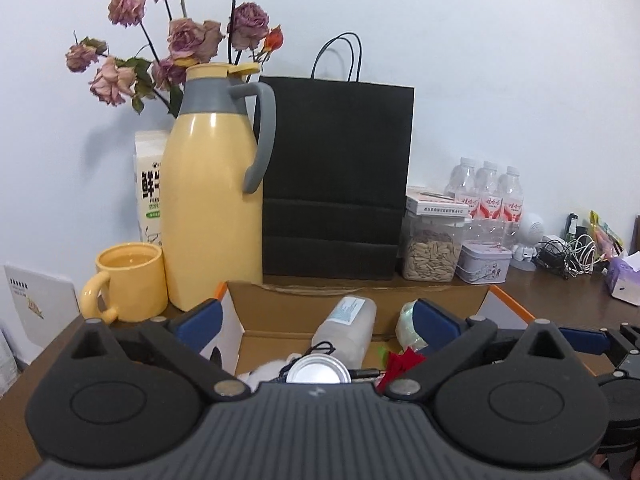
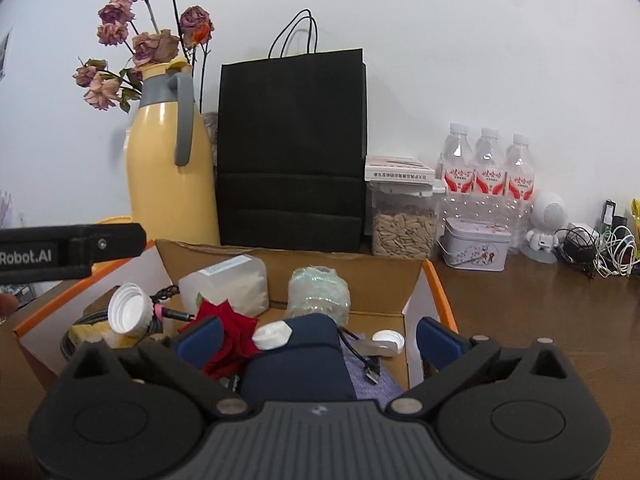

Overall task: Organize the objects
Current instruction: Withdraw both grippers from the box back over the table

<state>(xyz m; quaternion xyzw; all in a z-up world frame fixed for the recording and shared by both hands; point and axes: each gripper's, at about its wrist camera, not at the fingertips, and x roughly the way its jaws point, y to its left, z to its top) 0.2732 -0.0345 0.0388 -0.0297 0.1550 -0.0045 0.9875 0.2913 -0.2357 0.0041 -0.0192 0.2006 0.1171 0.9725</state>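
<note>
**A:** So what's in the cardboard box [image 2: 416,280]? Looks like a junk drawer.

**B:** Pretty much. It's corrugated brown card with white flaps and orange edges, sitting centre-bottom in both views. Inside: a frosted squarish plastic bottle [image 2: 224,284] lying on its side, a crinkly clear roll of tape [image 2: 318,290], a red fabric flower [image 2: 228,332] with pointy petals, a ribbed white cap [image 2: 129,312], a navy blue pouch [image 2: 298,360] and a black cable [image 2: 366,364] over something purple and knitted. The left wrist view also shows a shiny round metal lid [image 1: 319,369] low in the frame.

**A:** Grippers?

**B:** Left gripper [image 1: 316,320] has its blue-padded fingers spread wide, nothing between them, hovering above the box. Right gripper [image 2: 318,336] is the same, fingers apart, with the pouch and flower lying below the gap but not clamped.

**A:** And behind the box?

**B:** Glossy yellow thermos jug [image 1: 212,208] with a grey matte handle, left of centre. A matching yellow mug [image 1: 132,280] just beside it, lower left. Dried pinkish roses [image 1: 176,36] upper left. A matte black paper bag [image 1: 336,176] with cord handles in the middle. To the right, a clear canister of seeds [image 2: 404,228] with a small box on its lid, a printed tin [image 2: 474,248], three water bottles [image 2: 488,168], and tangled chargers [image 2: 600,248] on the dark wooden table [image 2: 540,320].
</note>
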